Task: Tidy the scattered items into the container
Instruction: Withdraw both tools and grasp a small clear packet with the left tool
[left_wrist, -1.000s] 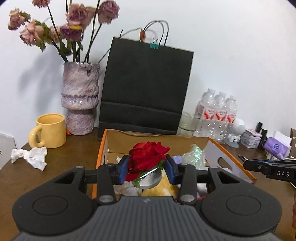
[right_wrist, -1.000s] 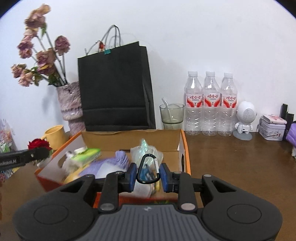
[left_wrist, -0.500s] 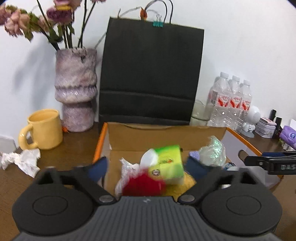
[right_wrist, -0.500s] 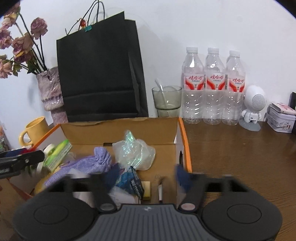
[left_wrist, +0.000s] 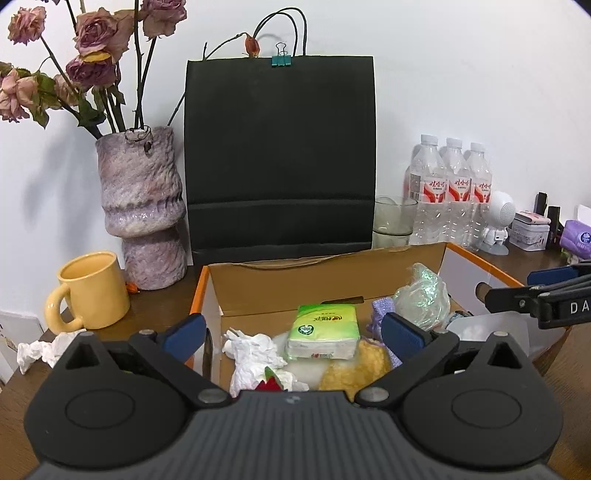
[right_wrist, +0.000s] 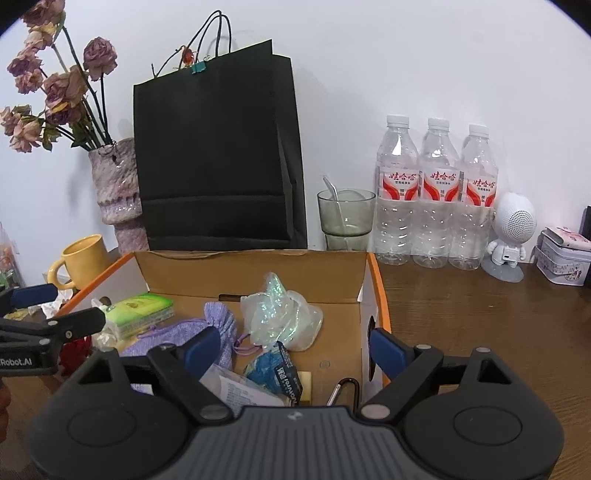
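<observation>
**Both tongs apart over the box, nothing gripped**

With both tool heads at the near edge of the cardboard box (left_wrist: 332, 280), left tongs (left_wrist: 291, 334) and right tongs (right_wrist: 295, 347) stand wide apart, holding nothing.

Box contents, left wrist view: red rose (left_wrist: 267, 384) at the near wall, mostly hidden by the tool body, lying against crumpled white tissue (left_wrist: 251, 354). Green tissue pack (left_wrist: 325, 332) just beyond, yellow fluffy item (left_wrist: 354, 369) beside it on the right, iridescent plastic bag (left_wrist: 421, 299) farther right.

Right wrist view: black carabiner (right_wrist: 345, 391) on the box floor at the near right corner, partly cut off by the tool. Left of it a blue packet (right_wrist: 275, 373), then a purple knit pouch (right_wrist: 218, 325); same plastic bag behind them.

Still outside the box: crumpled tissue (left_wrist: 40, 350) on the surface, near left, just by the yellow mug (left_wrist: 90, 291).

Crowding the far side: black paper bag (left_wrist: 279, 155) right behind the box, vase of dried roses (left_wrist: 142, 206) to its left, glass (right_wrist: 345, 218) and three water bottles (right_wrist: 436, 192) to its right, a white robot figurine (right_wrist: 511, 232) past those.
</observation>
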